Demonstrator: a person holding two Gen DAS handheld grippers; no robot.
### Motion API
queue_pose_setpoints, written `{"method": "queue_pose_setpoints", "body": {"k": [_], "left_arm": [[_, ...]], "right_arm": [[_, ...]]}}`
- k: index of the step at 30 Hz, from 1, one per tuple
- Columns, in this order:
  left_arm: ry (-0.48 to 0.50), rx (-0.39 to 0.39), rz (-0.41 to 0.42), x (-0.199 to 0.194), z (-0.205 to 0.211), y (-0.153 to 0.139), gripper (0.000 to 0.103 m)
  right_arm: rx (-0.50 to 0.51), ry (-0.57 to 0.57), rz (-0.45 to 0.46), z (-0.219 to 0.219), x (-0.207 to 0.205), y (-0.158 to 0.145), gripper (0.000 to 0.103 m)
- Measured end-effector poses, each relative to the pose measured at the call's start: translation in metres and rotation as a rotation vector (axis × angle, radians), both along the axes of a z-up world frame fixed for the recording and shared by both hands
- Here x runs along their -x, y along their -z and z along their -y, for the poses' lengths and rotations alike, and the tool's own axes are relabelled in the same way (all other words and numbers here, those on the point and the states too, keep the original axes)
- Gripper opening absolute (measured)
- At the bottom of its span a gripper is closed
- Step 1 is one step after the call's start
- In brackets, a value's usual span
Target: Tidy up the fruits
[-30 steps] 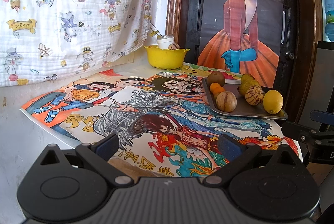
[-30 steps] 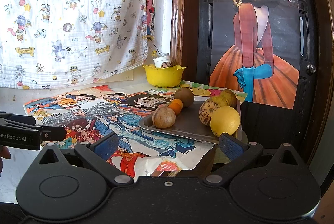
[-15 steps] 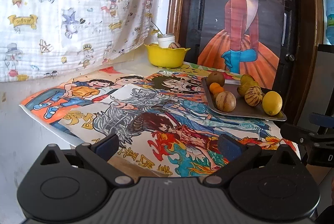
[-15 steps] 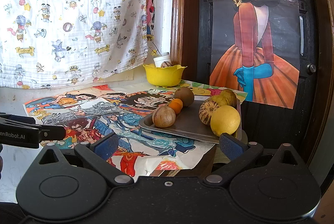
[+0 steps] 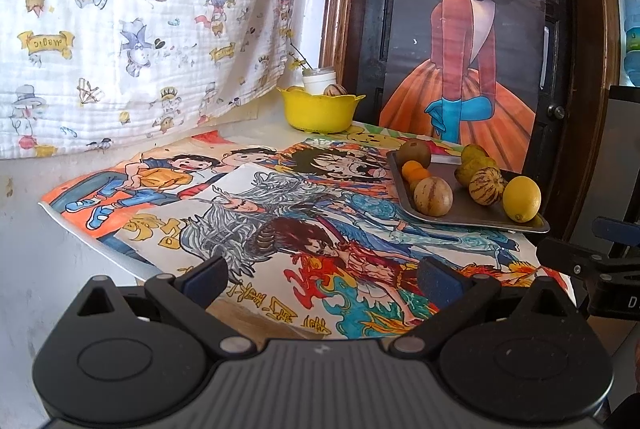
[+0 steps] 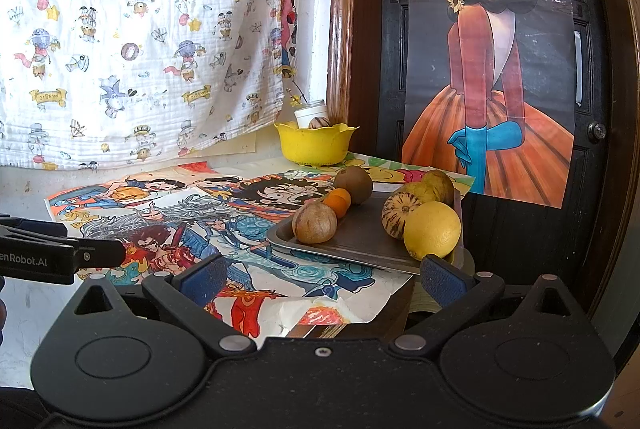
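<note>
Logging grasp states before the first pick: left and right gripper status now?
Left gripper: open, empty, over the drawings.
Right gripper: open, empty, just short of the metal tray.

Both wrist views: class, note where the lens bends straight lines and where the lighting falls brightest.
Left wrist view: door frame bows outward, corners black. Right wrist view: frame curves too; printed cloth brightest, lemon sharp and well lit.

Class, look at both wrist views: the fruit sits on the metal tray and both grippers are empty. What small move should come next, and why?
Probably ease the right gripper forward toward the lemon. It hangs open just short of the metal tray, and the lemon sits at the near corner, closest to it. The yellow bowl at the back already holds a fruit, so it looks like the destination.
</note>
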State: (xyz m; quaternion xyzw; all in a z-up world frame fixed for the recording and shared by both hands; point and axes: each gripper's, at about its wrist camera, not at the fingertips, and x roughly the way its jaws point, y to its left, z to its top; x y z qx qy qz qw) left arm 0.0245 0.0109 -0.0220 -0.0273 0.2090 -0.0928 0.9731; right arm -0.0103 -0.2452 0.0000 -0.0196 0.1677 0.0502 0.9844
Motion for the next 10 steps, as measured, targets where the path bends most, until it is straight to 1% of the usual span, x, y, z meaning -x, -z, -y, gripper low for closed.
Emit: {"method": "queue_pose_setpoints", "body": {"k": [10], "left_arm": [[0.000,-0.002,0.002,0.0005,-0.0001,-0.0001,0.103]], "right_arm": [[0.000,0.000,-0.001,-0.0006,0.0006,0.0010,0.102]]}}
